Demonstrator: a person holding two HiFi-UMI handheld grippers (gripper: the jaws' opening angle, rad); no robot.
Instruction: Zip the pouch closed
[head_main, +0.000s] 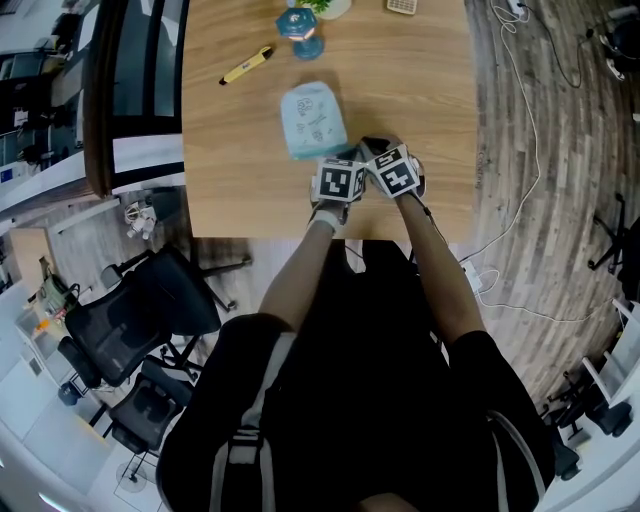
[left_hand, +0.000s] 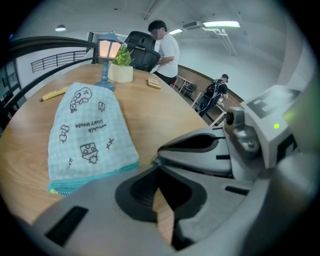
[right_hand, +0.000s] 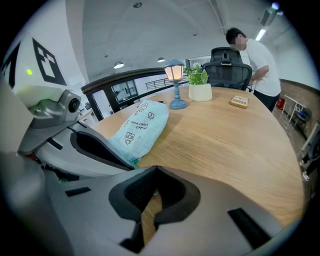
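Observation:
A light blue checked pouch (head_main: 312, 120) with small drawings lies flat on the wooden table (head_main: 420, 90), its teal zipper edge (left_hand: 92, 179) towards me. In the left gripper view the pouch (left_hand: 87, 130) is left of the jaws and apart from them. My left gripper (left_hand: 158, 169) is shut, tips meeting with nothing between them, just right of the pouch's near corner (head_main: 345, 158). My right gripper (right_hand: 156, 170) is shut too and holds nothing; it sits close beside the left one (head_main: 383, 150). In the right gripper view the pouch (right_hand: 142, 125) lies ahead to the left.
At the far end of the table are a yellow marker (head_main: 246, 65), a small blue lamp (head_main: 298, 30), a potted plant (right_hand: 199, 85) and a small tan block (right_hand: 239, 102). A person (right_hand: 257, 55) stands by an office chair beyond the table. A cable (head_main: 520, 150) trails on the floor to the right.

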